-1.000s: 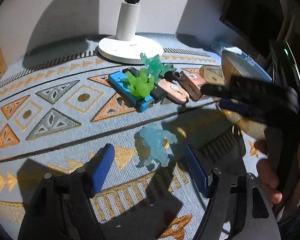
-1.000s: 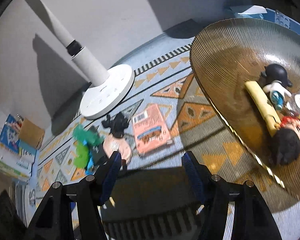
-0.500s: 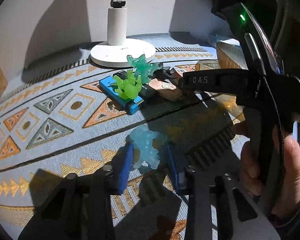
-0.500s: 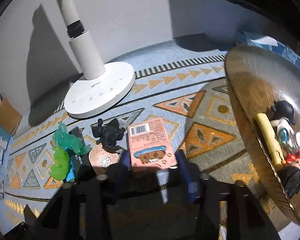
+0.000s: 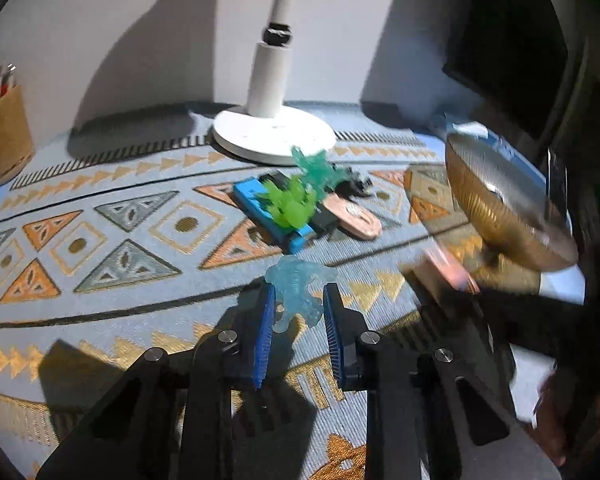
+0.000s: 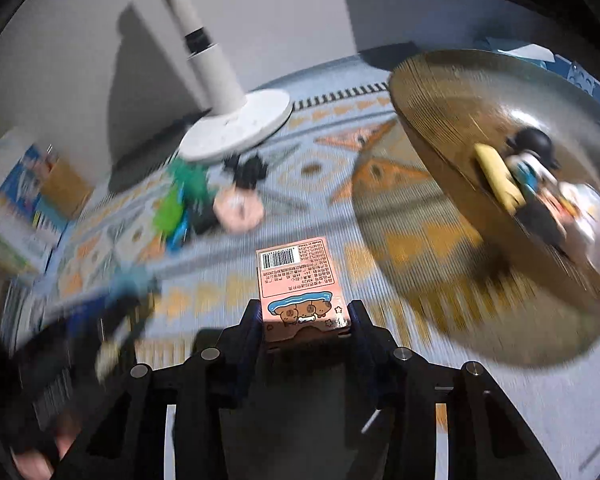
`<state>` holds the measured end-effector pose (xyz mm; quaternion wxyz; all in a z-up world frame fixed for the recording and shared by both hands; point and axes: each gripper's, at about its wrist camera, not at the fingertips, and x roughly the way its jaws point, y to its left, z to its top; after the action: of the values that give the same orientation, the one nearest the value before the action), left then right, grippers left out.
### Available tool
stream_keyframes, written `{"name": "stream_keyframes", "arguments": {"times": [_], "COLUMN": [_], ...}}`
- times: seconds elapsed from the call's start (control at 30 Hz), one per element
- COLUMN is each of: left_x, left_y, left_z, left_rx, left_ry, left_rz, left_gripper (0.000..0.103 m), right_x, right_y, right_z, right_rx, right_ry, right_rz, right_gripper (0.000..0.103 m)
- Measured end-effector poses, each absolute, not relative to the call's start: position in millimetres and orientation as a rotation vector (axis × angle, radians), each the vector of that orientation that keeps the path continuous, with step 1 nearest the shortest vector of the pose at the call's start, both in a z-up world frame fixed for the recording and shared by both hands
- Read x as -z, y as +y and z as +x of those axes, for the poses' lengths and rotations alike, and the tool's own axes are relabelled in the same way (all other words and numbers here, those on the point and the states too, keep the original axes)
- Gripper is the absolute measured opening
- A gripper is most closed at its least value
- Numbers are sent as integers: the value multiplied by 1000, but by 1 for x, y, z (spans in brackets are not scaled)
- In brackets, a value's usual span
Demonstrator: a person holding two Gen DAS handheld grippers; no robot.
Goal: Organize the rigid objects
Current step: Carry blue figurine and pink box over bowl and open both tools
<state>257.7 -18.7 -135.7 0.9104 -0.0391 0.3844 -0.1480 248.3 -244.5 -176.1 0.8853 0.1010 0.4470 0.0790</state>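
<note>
Left gripper [image 5: 296, 312] clamped on blue figure [image 5: 298, 286]. Right gripper [image 6: 304, 320] pinched pink box [image 6: 300, 286]; gold bowl [image 6: 440, 120] at 2 o'clock. Best: lift clear, lower over rim, avoid toys inside.

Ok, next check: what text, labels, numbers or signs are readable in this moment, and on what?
"Made in China": pink box held in the right gripper, beside its barcode; it appears upside down.
Barcode digits and the other small print on that box: too small to read.
Mark on the round pink item: blurred, unreadable.
Nothing else legible.
</note>
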Motion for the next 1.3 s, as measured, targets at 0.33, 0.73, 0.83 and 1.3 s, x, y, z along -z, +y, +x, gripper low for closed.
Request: {"name": "stream_keyframes", "arguments": {"times": [0.33, 0.73, 0.83, 1.3], "left_x": [134, 143, 143, 12], "left_y": [-18, -26, -24, -68], "left_z": [253, 256, 256, 237], "left_rx": [303, 310, 304, 481], "left_ry": [775, 808, 807, 568], "left_rz": [-81, -31, -33, 4], "left_gripper": [21, 21, 21, 21], "right_x": [180, 181, 180, 61], "right_y": [-240, -221, -214, -287], "right_z": [205, 216, 214, 176], "right_rx": [-192, -166, -198, -161], "right_ry": [920, 895, 891, 598], "right_rz": [80, -66, -84, 30], "right_gripper": [52, 42, 41, 41]}}
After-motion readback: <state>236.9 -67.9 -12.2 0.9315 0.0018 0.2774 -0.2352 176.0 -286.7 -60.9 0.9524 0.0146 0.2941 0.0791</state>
